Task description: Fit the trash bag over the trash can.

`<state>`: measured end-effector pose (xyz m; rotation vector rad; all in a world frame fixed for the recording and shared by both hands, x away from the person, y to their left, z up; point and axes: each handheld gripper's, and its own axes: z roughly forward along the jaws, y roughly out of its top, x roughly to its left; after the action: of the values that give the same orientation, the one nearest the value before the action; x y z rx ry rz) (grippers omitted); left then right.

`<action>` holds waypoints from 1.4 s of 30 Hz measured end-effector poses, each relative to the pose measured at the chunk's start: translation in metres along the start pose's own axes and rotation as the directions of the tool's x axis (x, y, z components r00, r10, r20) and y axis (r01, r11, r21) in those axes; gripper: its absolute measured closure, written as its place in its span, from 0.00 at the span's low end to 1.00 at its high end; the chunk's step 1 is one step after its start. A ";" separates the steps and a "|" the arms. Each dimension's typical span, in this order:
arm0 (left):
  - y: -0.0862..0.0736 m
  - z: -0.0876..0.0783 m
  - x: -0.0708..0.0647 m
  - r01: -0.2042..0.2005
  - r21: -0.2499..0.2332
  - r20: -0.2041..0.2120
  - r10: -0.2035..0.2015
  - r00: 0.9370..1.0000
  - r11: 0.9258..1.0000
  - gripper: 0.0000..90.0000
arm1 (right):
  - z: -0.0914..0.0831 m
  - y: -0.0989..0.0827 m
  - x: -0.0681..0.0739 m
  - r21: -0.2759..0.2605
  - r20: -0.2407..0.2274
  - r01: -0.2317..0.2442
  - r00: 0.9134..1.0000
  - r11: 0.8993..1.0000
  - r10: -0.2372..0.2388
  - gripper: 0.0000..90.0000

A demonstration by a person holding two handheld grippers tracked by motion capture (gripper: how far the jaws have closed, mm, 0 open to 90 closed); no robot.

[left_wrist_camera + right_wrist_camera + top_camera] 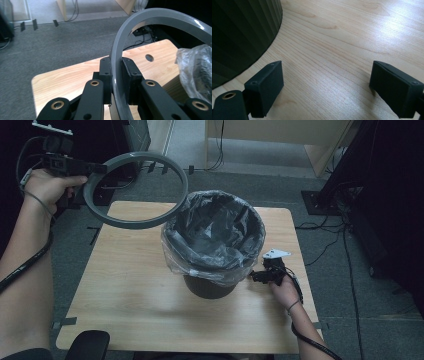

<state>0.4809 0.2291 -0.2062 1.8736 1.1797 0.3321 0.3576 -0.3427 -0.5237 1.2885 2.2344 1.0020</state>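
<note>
Grey carpet surrounds the wooden table [125, 295]; no writing is legible. Beyond its far-left corner, a grey ring [135, 190] is clamped by the left gripper [116, 80]. Beside the bag-lined bin [212, 245], the right gripper [325, 85] is held wide, empty.

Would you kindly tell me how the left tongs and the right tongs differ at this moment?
The left tongs are shut on the grey ring, while the right tongs stand open with nothing between them. The left tongs are raised beyond the table's far left corner; the right tongs sit low on the table beside the bin. Both have black jaws.
</note>
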 end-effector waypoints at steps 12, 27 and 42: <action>0.006 0.027 -0.030 -0.052 0.020 0.119 0.049 0.992 0.998 0.88 | 0.000 0.000 0.000 0.000 0.000 0.000 1.000 1.000 0.000 0.12; 0.014 0.064 -0.072 -0.137 0.044 0.205 0.126 0.971 0.990 0.88 | 0.000 0.000 0.000 0.000 -0.002 0.000 1.000 1.000 0.000 0.12; 0.015 0.091 -0.099 -0.187 0.059 0.276 0.163 0.947 0.981 0.88 | -0.001 -0.001 0.001 0.001 -0.001 -0.003 1.000 1.000 0.003 0.12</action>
<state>0.4947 0.0957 -0.2263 2.0294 0.8570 0.1175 0.3565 -0.3425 -0.5236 1.2925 2.2346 1.0029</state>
